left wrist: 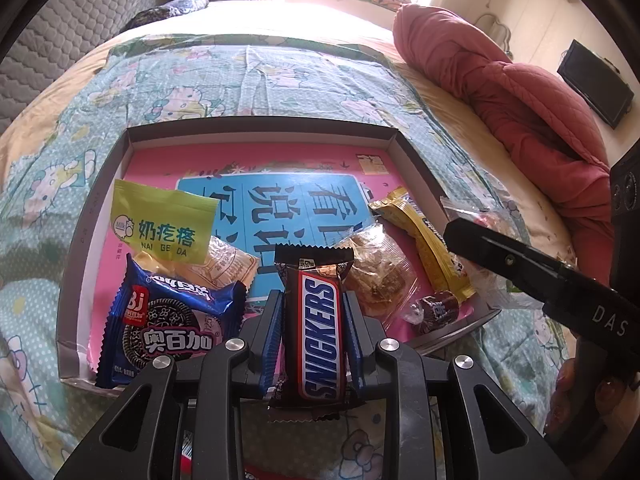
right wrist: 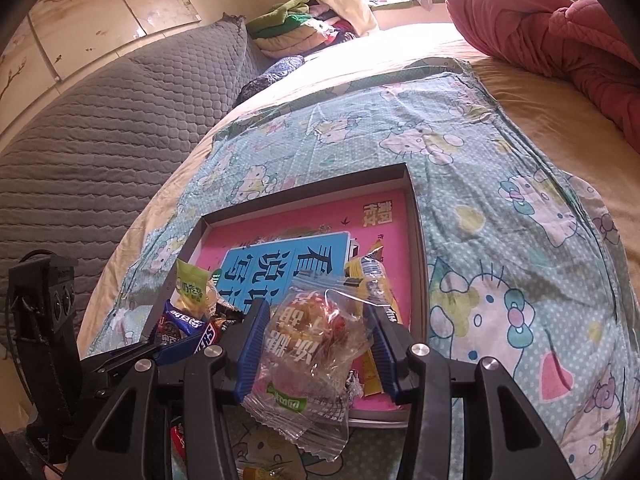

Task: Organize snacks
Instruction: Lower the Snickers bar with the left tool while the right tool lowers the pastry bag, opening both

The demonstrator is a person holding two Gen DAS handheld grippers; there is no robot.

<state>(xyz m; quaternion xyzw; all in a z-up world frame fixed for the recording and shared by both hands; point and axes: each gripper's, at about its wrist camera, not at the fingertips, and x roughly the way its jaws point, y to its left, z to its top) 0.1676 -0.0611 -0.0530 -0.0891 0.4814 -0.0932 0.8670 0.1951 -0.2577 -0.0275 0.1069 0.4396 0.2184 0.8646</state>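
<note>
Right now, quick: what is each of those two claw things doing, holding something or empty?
Left gripper: closed on a Snickers bar, over the near edge of the box.
Right gripper: closed on a clear snack packet.

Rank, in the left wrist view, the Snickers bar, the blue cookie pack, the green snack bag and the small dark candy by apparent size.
1. Blue cookie pack
2. Snickers bar, though nearness to the camera inflates it, so its place against the cookie pack is unsure
3. Green snack bag
4. Small dark candy
</note>
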